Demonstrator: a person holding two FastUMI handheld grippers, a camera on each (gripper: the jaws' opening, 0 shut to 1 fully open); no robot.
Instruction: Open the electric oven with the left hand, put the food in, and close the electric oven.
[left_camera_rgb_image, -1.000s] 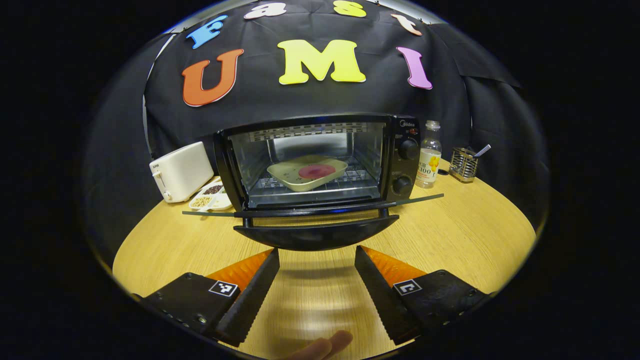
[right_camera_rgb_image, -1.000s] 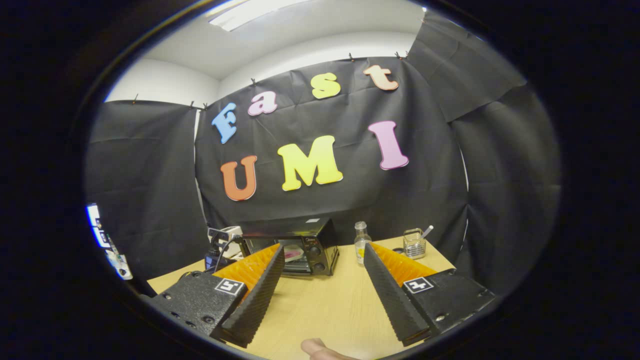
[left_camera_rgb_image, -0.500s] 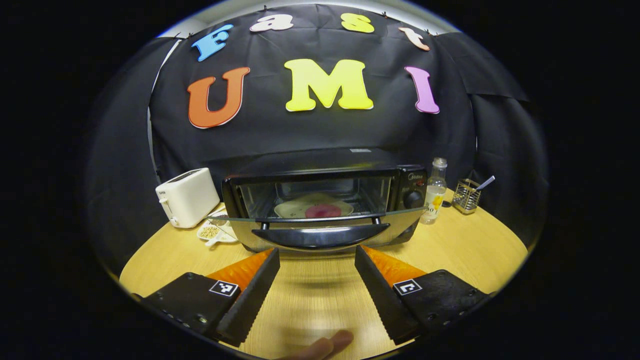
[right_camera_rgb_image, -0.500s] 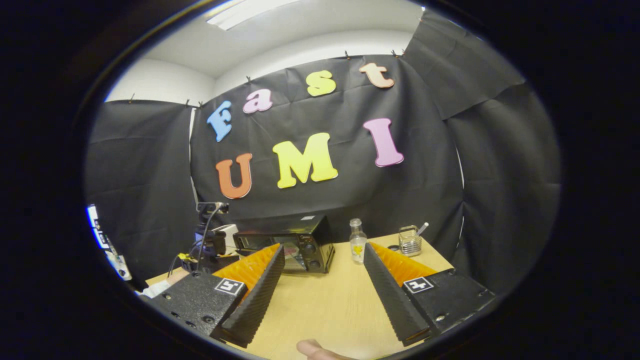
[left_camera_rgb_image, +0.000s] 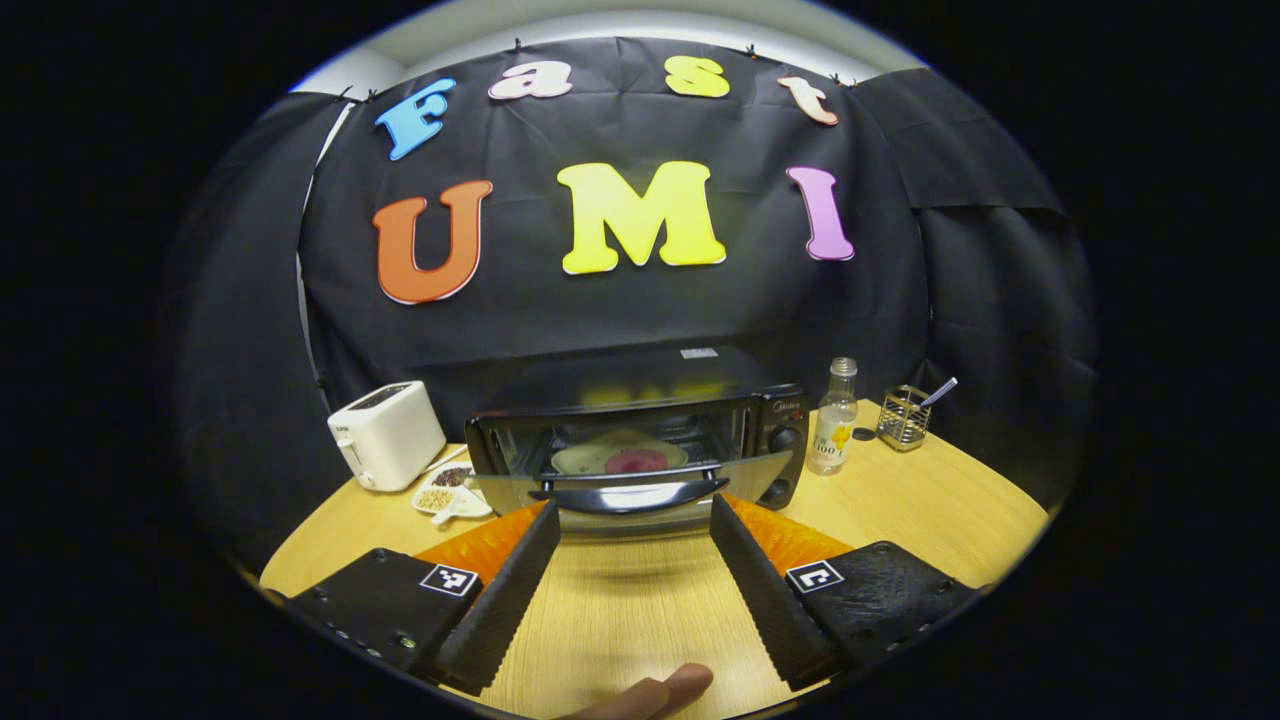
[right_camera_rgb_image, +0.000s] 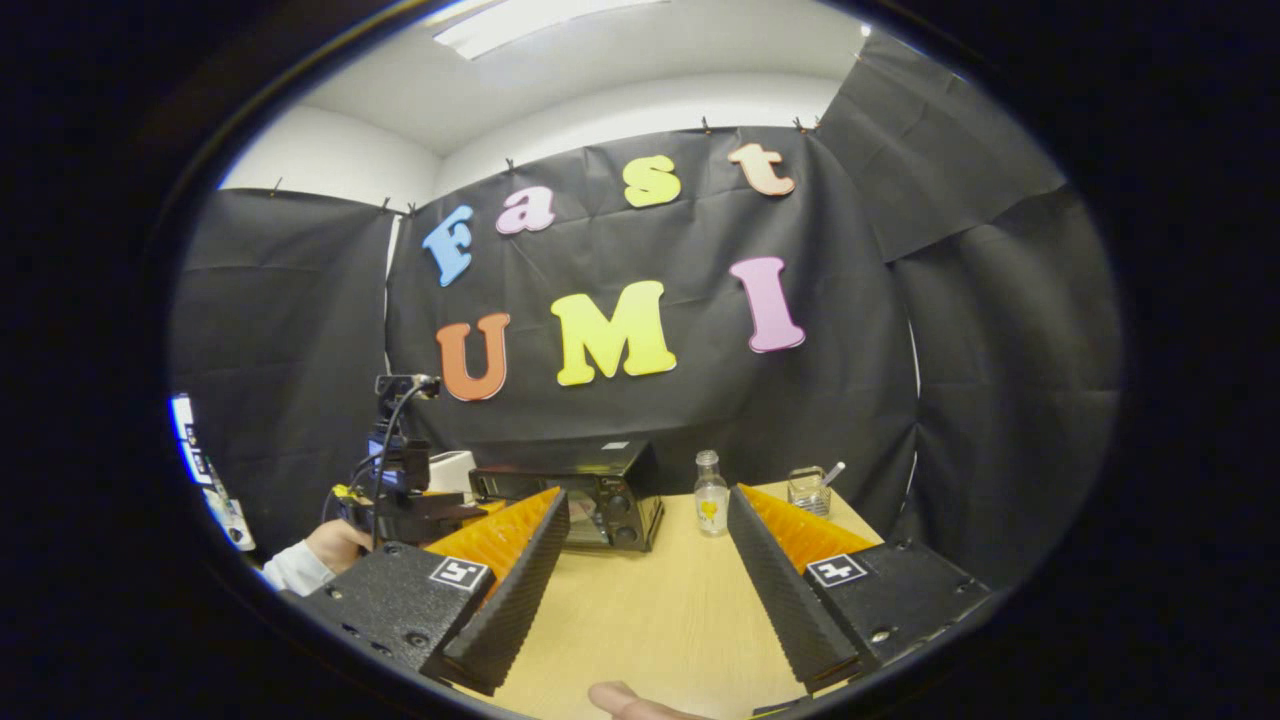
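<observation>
At twelve o'clock of the spread, empty left gripper (left_camera_rgb_image: 632, 560), the black electric oven's glass door (left_camera_rgb_image: 625, 482) is seen nearly shut over the plated red food (left_camera_rgb_image: 636, 461), while the right gripper (right_camera_rgb_image: 648, 560) is held apart and empty above the wooden counter (right_camera_rgb_image: 660, 620), apparently kept clear.

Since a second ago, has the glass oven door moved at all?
Yes. The glass oven door has swung up from lying flat toward the black electric oven front, nearly shut, with the cream dish inside.
</observation>
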